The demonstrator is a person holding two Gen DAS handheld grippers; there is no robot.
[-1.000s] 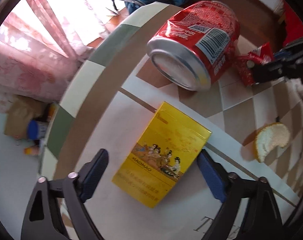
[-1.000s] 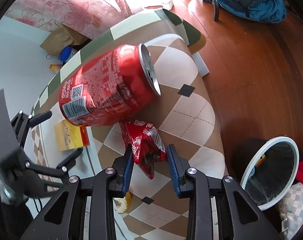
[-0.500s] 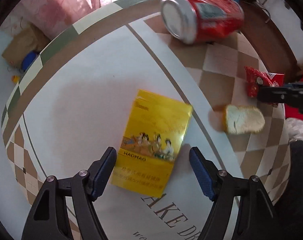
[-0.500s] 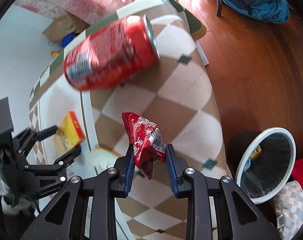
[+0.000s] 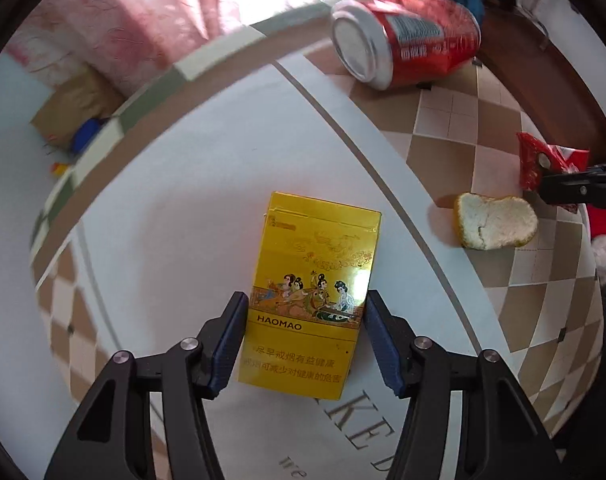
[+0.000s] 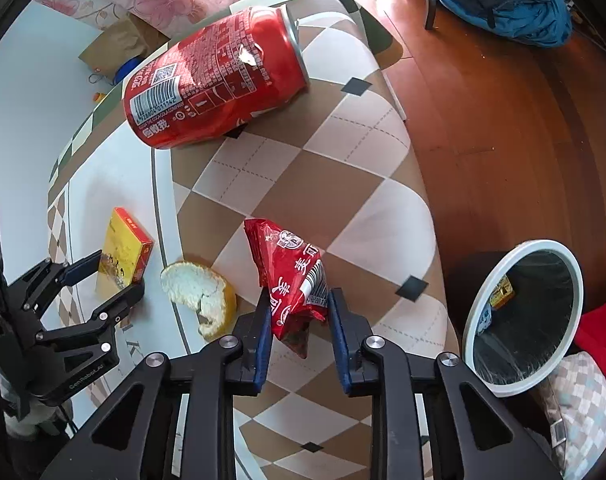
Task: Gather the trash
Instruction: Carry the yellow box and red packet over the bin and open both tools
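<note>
A crumpled red snack wrapper (image 6: 293,280) is pinched between the two blue-padded fingers of the right gripper (image 6: 301,316), which points steeply down over a table (image 6: 335,168) covered in a brown and cream diamond pattern. The wrapper's upper half sticks out beyond the fingertips; its lower point hangs between the pads.

Just to the left of those fingers lies a curved piece of orange peel (image 6: 201,294), white pith up, resting on the tabletop. Farther left, a flat yellow cigarette pack (image 5: 313,296) lies on the pale central part of the table, label up, with its lower half between the fingers of the left gripper (image 5: 305,312). The left jaws are closing around the pack; from the left wrist view the blue pads sit right against its two long edges, though it is hard to tell whether they press on it yet.

Well beyond both sets of fingertips, toward the far table edge, a dented red soda can (image 6: 219,80) lies on its side.

To the right of the right gripper's fingers, off the table and down on the dark wooden floor (image 6: 503,120), stands a round white-rimmed bin (image 6: 523,320) lined with a black bag, with a few bits of rubbish inside. A blue bundle of cloth (image 6: 503,0) lies on the floor far ahead.
</note>
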